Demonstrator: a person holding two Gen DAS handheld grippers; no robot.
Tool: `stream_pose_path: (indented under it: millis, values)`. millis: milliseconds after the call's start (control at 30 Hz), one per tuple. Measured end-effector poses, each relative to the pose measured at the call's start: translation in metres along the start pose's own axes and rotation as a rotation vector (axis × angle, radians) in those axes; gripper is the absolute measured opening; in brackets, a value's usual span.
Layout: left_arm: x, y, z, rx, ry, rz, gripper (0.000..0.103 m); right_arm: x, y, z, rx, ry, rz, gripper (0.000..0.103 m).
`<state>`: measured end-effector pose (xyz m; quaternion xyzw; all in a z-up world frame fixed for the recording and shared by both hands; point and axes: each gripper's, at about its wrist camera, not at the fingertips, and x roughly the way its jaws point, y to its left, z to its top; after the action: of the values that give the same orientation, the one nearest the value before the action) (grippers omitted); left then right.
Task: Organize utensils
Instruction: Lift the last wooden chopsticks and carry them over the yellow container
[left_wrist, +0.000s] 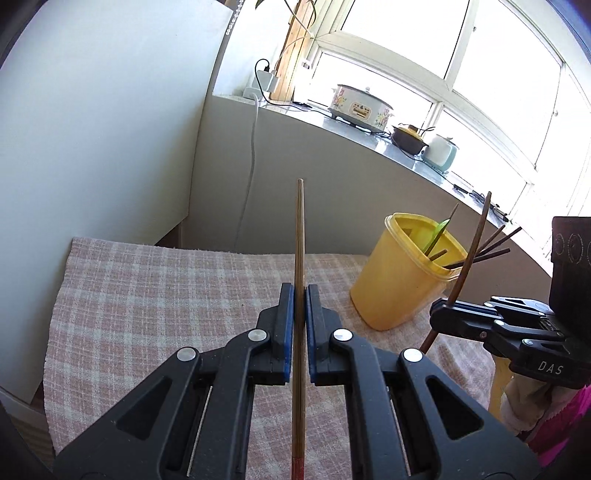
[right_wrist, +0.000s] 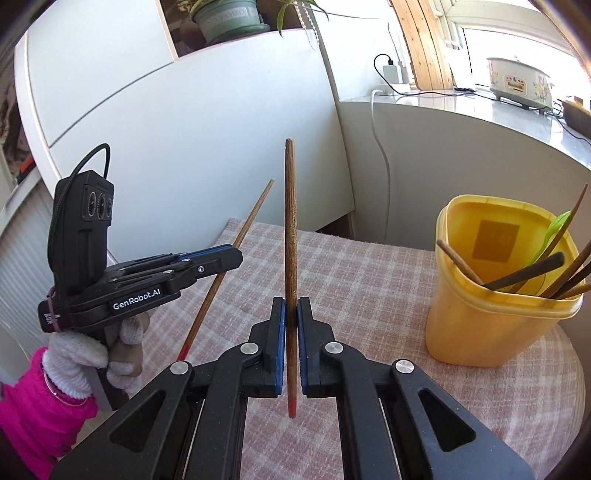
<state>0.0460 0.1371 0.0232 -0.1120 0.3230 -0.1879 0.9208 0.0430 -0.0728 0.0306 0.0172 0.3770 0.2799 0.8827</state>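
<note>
My left gripper (left_wrist: 299, 291) is shut on a light brown chopstick (left_wrist: 299, 236) that points up and away, above the checked cloth. My right gripper (right_wrist: 291, 304) is shut on a darker brown chopstick (right_wrist: 290, 221) with a red end. Each gripper shows in the other's view: the right one (left_wrist: 448, 308) with its chopstick (left_wrist: 474, 243), the left one (right_wrist: 231, 254) with its chopstick (right_wrist: 245, 229). A yellow plastic tub (right_wrist: 495, 310) stands at the right and holds several dark chopsticks and a green spoon (right_wrist: 550, 236). The tub also shows in the left wrist view (left_wrist: 402, 280).
A pink and white checked cloth (left_wrist: 166, 288) covers the small table. A white cabinet (right_wrist: 184, 129) stands behind it at the left. A grey windowsill (left_wrist: 369, 136) at the back carries a flowered cooker (left_wrist: 360, 107), a dark pot and a small teal appliance.
</note>
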Motion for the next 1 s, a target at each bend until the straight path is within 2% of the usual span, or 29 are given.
stream_pose_path:
  millis: [300, 633, 800, 1000]
  values:
    - [0.008, -0.043, 0.026, 0.041, -0.107, -0.062, 0.005, -0.046, 0.006, 0.023, 0.016, -0.131, 0.017, 0.005]
    - [0.028, -0.081, 0.054, 0.077, -0.151, -0.125, 0.005, -0.121, 0.000, 0.062, 0.005, -0.347, 0.003, 0.005]
    - [0.039, -0.092, 0.064, 0.085, -0.165, -0.140, 0.005, -0.136, -0.011, 0.077, 0.005, -0.423, -0.068, 0.005]
    - [0.053, -0.096, 0.083, 0.062, -0.210, -0.161, 0.005, -0.140, -0.035, 0.083, 0.031, -0.447, -0.156, 0.005]
